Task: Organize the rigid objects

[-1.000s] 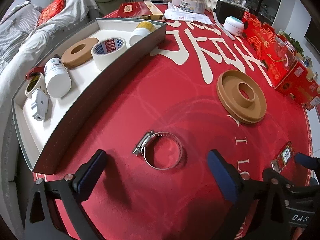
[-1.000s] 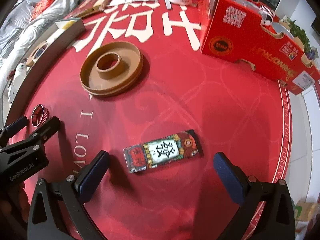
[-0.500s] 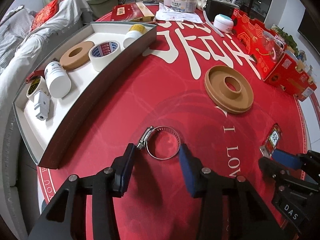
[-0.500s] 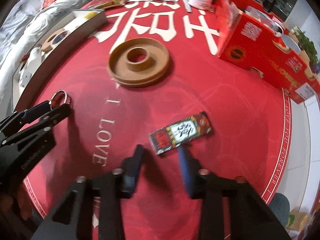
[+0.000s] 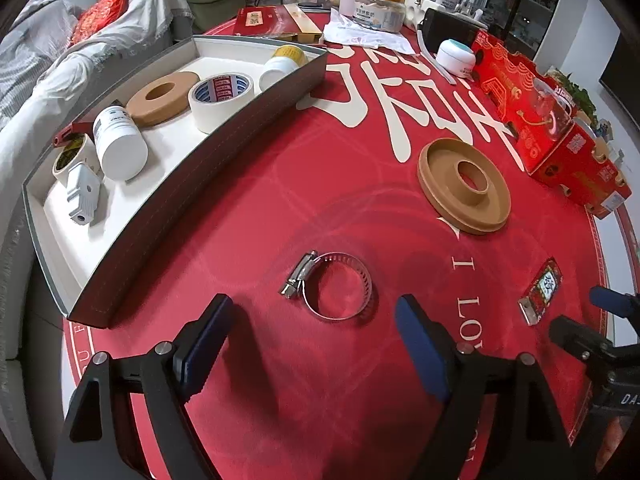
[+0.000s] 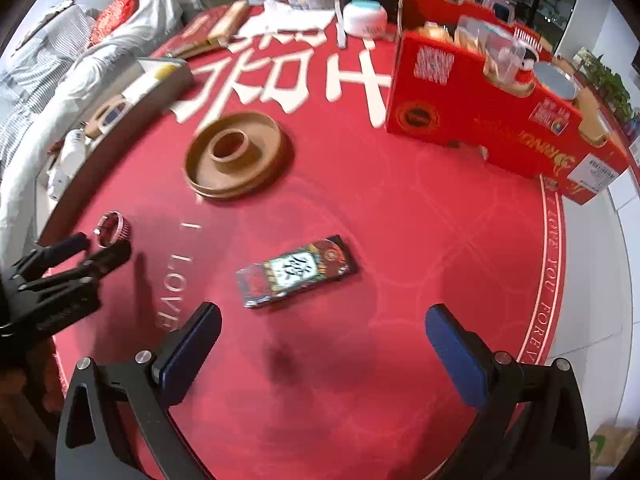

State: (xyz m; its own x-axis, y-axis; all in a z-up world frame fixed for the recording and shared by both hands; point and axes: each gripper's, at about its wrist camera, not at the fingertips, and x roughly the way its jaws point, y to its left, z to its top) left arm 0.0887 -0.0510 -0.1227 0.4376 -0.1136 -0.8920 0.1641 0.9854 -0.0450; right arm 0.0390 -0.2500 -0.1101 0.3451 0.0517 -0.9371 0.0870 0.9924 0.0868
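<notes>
Hovering over the red worktop (image 5: pixel 280 184), the left tongs (image 5: pixel 312 338) have just been opening and stand released, nothing between them; the metal hose clamp (image 5: pixel 332 286) lies just beyond their tips. Far left, the grey tray (image 5: pixel 192 184) holds a tape roll (image 5: pixel 220 96) and a white bottle (image 5: pixel 118 142).

From the right wrist, the right tongs (image 6: pixel 320 340) have just been opening, spread wide and empty; the patterned card box (image 6: pixel 296 272) lies flat just beyond them, the brown disc (image 6: pixel 236 156) farther off.

Even indoor light, strong fisheye curve, dark corners.
The left wrist view is sharp; the right wrist view is smeared by motion blur, worst around the brown ring dish (image 6: pixel 239 156). Soft shadows fall on the counter (image 6: pixel 420 208) nearer the camera than that dish.
</notes>
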